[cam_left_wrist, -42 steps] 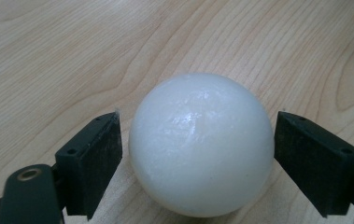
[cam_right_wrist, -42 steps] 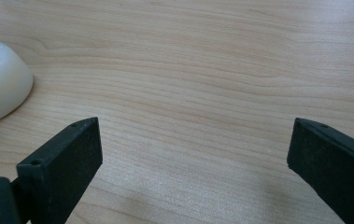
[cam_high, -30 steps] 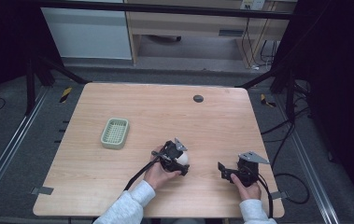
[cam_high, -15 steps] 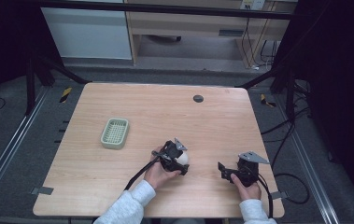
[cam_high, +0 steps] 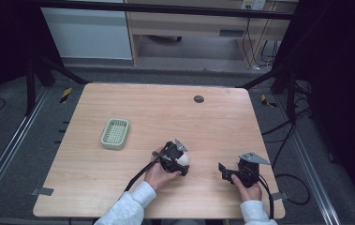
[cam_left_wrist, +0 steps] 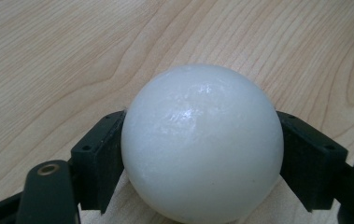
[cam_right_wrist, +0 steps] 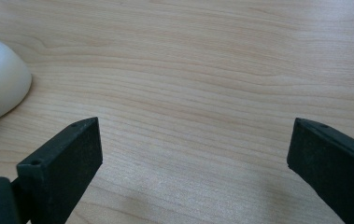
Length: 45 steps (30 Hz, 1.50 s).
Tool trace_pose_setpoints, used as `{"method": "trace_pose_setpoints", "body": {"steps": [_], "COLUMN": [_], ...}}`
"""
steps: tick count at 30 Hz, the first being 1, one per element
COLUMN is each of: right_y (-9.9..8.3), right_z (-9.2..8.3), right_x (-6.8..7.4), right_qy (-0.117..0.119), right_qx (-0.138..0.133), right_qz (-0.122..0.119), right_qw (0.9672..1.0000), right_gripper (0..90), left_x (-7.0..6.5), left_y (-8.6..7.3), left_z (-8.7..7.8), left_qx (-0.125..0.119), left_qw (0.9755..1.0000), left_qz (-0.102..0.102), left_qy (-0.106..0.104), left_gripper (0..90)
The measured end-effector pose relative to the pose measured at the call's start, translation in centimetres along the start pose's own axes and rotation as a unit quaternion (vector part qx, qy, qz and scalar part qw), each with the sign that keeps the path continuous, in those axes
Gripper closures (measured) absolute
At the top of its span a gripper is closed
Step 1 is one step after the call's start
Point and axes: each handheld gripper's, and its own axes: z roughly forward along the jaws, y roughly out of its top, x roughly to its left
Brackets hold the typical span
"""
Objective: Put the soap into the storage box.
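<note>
Ball point(cam_left_wrist: 201, 144) sits clamped between the left tool's point(cam_high: 174, 158) jaws, while the right tool point(cam_right_wrist: 193, 172), jaws apart, waits beside it.

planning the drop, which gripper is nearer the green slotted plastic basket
Left. The left gripper, shut on the white ball, sits just right of the green slotted plastic basket; the right gripper is farther right.

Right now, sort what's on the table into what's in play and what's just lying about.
In play:
- white ball, clamped in the left tongs
- right tongs, open, holding nothing, beside the ball

Lying about:
- green basket, apart from both hands
- dark round disc near the far edge of the table
</note>
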Motion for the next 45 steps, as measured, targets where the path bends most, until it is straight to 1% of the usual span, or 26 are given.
{"method": "trace_pose_setpoints", "body": {"steps": [4,8,12,13,16,21,26,29,30,31,33,37,40,45], "right_y": [0.0,0.0,0.0,0.0,0.0,0.0,0.0,0.0,0.0,0.0,0.0,0.0,0.0,0.0], "right_z": [0.0,0.0,0.0,0.0,0.0,0.0,0.0,0.0,0.0,0.0,0.0,0.0,0.0,0.0], "right_x": [0.0,0.0,0.0,0.0,0.0,0.0,0.0,0.0,0.0,0.0,0.0,0.0,0.0,0.0], "right_qy": [-0.001,-0.001,-0.001,-0.001,0.000,-0.002,-0.002,-0.001,-0.001,-0.001,-0.002,-0.002,-0.002,-0.003], "right_qx": [0.000,0.000,0.000,0.000,0.001,0.001,0.001,0.001,0.001,0.001,0.002,0.002,0.002,0.002], "right_qz": [-0.003,-0.002,-0.002,-0.002,-0.001,-0.003,-0.002,-0.002,-0.002,-0.003,-0.002,-0.002,-0.002,-0.003], "right_qw": [1.0000,1.0000,1.0000,1.0000,1.0000,1.0000,1.0000,1.0000,1.0000,1.0000,1.0000,1.0000,1.0000,1.0000], "right_gripper": [3.7,3.7,3.7,3.7,3.7,3.7,3.7,3.7,3.7,3.7,3.7,3.7,3.7,3.7], "left_x": [0.0,0.2,0.2,0.2,0.3,0.4,0.9,1.1,1.1,1.3,1.6,1.9,2.1,2.6], "left_y": [0.0,-0.1,0.0,0.0,0.0,-0.1,-0.5,-0.6,-0.7,-0.7,-0.9,-1.1,-1.2,-1.4], "left_z": [-0.1,-0.4,-0.8,-0.9,-1.4,-2.2,-3.5,-3.9,-4.0,-4.3,-4.8,-5.3,-5.8,-6.5], "left_qx": [0.002,0.003,-0.003,-0.007,-0.009,-0.017,-0.028,-0.031,-0.036,-0.033,-0.037,-0.042,-0.046,-0.046], "left_qw": [1.0000,1.0000,1.0000,1.0000,0.9999,0.9998,0.9996,0.9995,0.9993,0.9994,0.9993,0.9990,0.9987,0.9986], "left_qz": [-0.001,-0.001,-0.001,-0.004,-0.002,-0.005,-0.009,-0.010,-0.013,-0.011,-0.012,-0.016,-0.020,-0.022], "left_qy": [0.002,-0.002,-0.002,-0.001,-0.004,-0.005,-0.004,-0.003,-0.002,-0.002,0.001,0.002,0.007,0.011], "left_gripper": [22.6,22.6,22.6,22.6,22.6,22.6,22.6,22.6,22.6,22.6,22.6,22.6,22.6,22.6]}}
